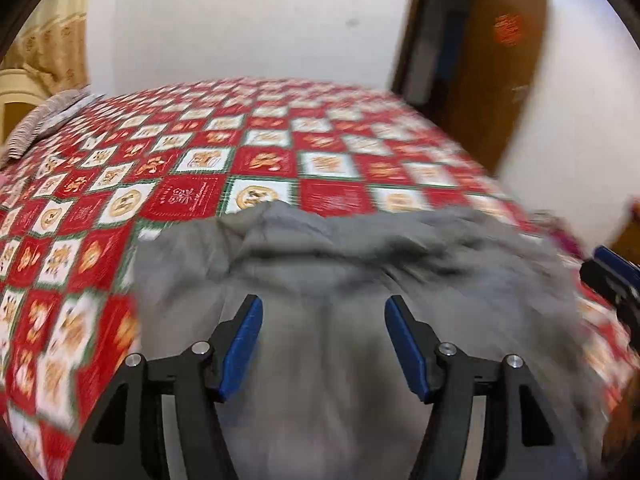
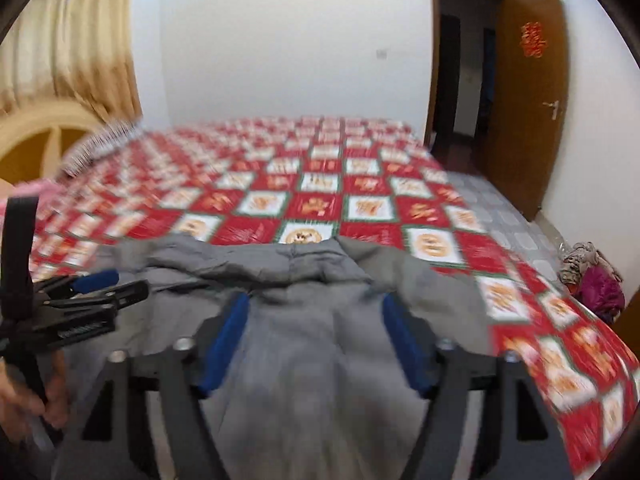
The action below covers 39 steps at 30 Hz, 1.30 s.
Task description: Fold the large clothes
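A large grey garment lies rumpled on the near part of a bed with a red and white checked cover. It also shows in the right wrist view, its collar end toward the far side. My left gripper is open above the grey cloth and holds nothing. My right gripper is open above the same cloth and holds nothing. The left gripper shows at the left of the right wrist view. The right gripper shows at the right edge of the left wrist view. Both views are motion-blurred.
A striped pillow lies at the bed's far left by a rounded headboard and curtains. An open brown door stands at the right. A heap of clothes lies on the floor by the right wall.
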Motion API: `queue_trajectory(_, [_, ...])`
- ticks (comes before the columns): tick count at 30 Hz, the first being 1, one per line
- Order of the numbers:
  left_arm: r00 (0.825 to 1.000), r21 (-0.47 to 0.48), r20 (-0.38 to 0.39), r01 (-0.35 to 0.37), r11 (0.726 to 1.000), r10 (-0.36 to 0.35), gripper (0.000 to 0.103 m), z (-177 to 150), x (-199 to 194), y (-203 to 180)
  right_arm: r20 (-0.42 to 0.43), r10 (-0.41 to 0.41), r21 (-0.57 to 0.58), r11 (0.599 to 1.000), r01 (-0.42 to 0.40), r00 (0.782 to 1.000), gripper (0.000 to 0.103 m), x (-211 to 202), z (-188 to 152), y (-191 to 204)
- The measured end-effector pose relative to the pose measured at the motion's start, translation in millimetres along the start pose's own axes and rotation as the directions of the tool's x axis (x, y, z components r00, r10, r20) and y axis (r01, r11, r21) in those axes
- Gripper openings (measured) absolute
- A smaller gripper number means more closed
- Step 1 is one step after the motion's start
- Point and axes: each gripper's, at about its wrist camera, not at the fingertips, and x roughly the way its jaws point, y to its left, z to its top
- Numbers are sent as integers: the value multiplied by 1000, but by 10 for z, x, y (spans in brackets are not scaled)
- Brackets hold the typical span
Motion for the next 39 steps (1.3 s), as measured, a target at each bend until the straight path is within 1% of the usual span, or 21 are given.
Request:
queue_trajectory(2, [999, 27, 13, 43, 999, -44, 82, -293, -597, 73, 60, 19, 24, 1000, -21, 998, 86, -684, -180, -96])
queue_trajectory(3, [998, 41, 23, 54, 998, -54, 83, -422, -829, 110, 87, 22, 38, 999, -25, 996, 90, -1010, -288, -152])
queue_trajectory(5, [998, 76, 41, 50, 996, -54, 85, -774, -1362, 190, 127, 12, 58, 998, -20, 992, 90, -1567, -490, -241])
queue_trajectory(6, [998, 84, 42, 42, 996, -45, 86, -909, -1540, 220, 148, -3, 65, 998, -7, 989, 90, -1852, -603, -286])
queue_trajectory(8, [999, 65, 50, 9, 998, -12, 88, -1279, -1964, 339, 171, -41, 74, 997, 28, 984, 90, -2306, -801, -363])
queue_trajectory(10, [999, 19, 46, 0, 1000, -1, 88, -1607, -2248, 461, 173, -64, 91, 995, 48, 983, 90, -2746, -1012, -478])
queue_trajectory(12, [1000, -31, 29, -5, 999, 6, 88, -1922, -2447, 571, 170, -67, 107, 993, 49, 983, 90, -3038, -1158, -552])
queue_trajectory(14, [1000, -72, 6, -9, 997, 9, 88, -2237, -2606, 656, 138, -46, 116, 993, 30, 989, 91, -3261, -1312, -601])
queue_trajectory(15, [1000, -83, -2, -7, 997, 7, 88, -2338, -2654, 678, 121, -28, 121, 993, 13, 992, 91, -3324, -1371, -614])
queue_trajectory(16, [1000, -96, -7, 1, 995, -2, 88, -2455, -2718, 692, 109, 23, 136, 990, -38, 994, 91, -3422, -1440, -631])
queue_trajectory(18, [999, -113, -3, 39, 993, -39, 88, -2565, -2829, 718, 124, 139, 180, 970, -160, 982, 91, -3542, -1494, -678])
queue_trajectory(19, [998, -115, 5, 60, 992, -60, 88, -2593, -2894, 721, 147, 198, 205, 953, -225, 969, 91, -3642, -1486, -696])
queue_trajectory(21, [998, -100, 16, 67, 993, -66, 88, -2577, -2985, 714, 181, 221, 203, 945, -257, 958, 91, -3812, -1464, -676])
queue_trajectory(23, [998, -69, 25, 54, 996, -52, 88, -2549, -3038, 678, 203, 192, 160, 961, -226, 960, 91, -3960, -1422, -598])
queue_trajectory(25, [999, -59, 18, 42, 997, -41, 88, -2564, -2997, 668, 181, 114, 98, 986, -133, 977, 96, -3911, -1423, -502])
queue_trajectory(27, [1000, -74, -20, 11, 997, -13, 88, -2636, -2861, 670, 141, 40, 58, 997, -48, 989, 96, -3769, -1565, -450])
queue_trajectory(29, [997, -101, -81, -27, 995, 19, 88, -2764, -2665, 700, 33, -24, 14, 1000, 23, 999, 96, -3295, -1727, -392])
queue_trajectory(31, [991, -151, -134, -31, 988, 11, 88, -2874, -2470, 717, -70, -108, -43, 994, 105, 992, 94, -2866, -1902, -341])
queue_trajectory(33, [987, -196, -156, -12, 980, -20, 88, -2941, -2377, 738, -133, -165, -86, 984, 155, 977, 93, -2546, -2048, -316])
queue_trajectory(37, [978, -251, -187, 44, 967, -92, 88, -3052, -2239, 769, -206, -202, -90, 978, 187, 958, 93, -2136, -2230, -431])
queue_trajectory(39, [975, -266, -184, 75, 961, -127, 88, -3091, -2202, 753, -254, -187, -69, 982, 175, 949, 92, -1994, -2338, -499])
